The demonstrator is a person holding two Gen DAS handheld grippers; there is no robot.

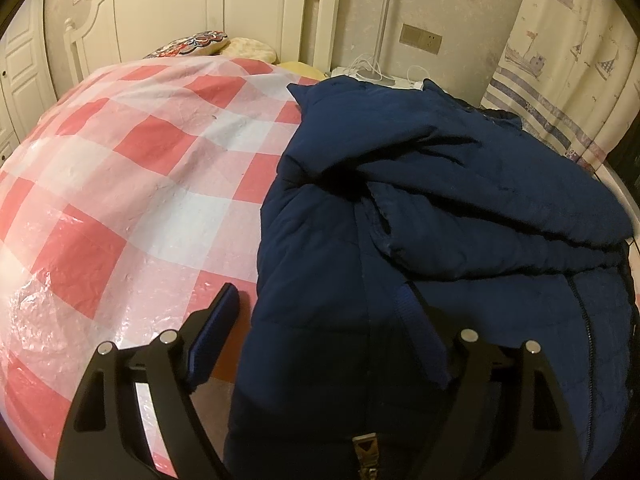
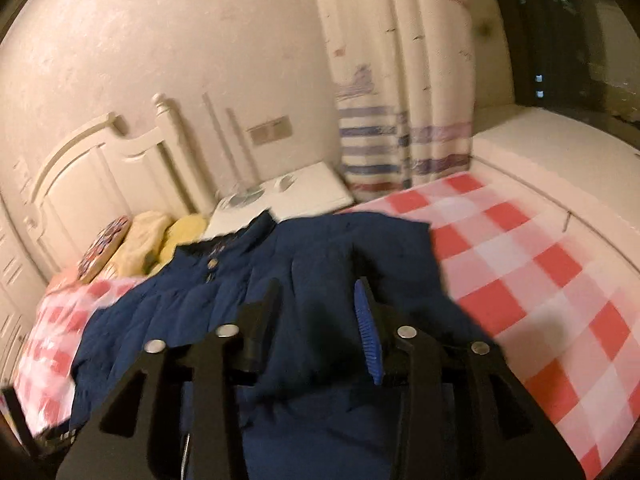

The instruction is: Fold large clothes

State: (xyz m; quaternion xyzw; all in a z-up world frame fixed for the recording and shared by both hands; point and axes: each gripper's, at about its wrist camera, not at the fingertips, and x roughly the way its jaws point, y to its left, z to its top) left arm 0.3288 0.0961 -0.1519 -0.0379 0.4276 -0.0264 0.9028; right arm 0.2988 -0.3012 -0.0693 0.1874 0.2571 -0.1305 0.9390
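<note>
Left wrist view: puffy quilted navy jacket (image 1: 460,208) on crinkly checked plastic sheet (image 1: 132,168).

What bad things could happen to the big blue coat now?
The jacket lies bunched, one part flopped over the rest, so the fold may come out lumpy. It also sits near the edge of the bed, whose checked cover looks like slick plastic, so a tug might slide it off. Neither tongs, left or right, grip it.

My left wrist camera: close above navy jacket (image 1: 440,208), angled down toward headboard (image 1: 208,8). My right camera: shallower, blurred. Both share jacket, checkered bedcover (image 2: 520,264).
</note>
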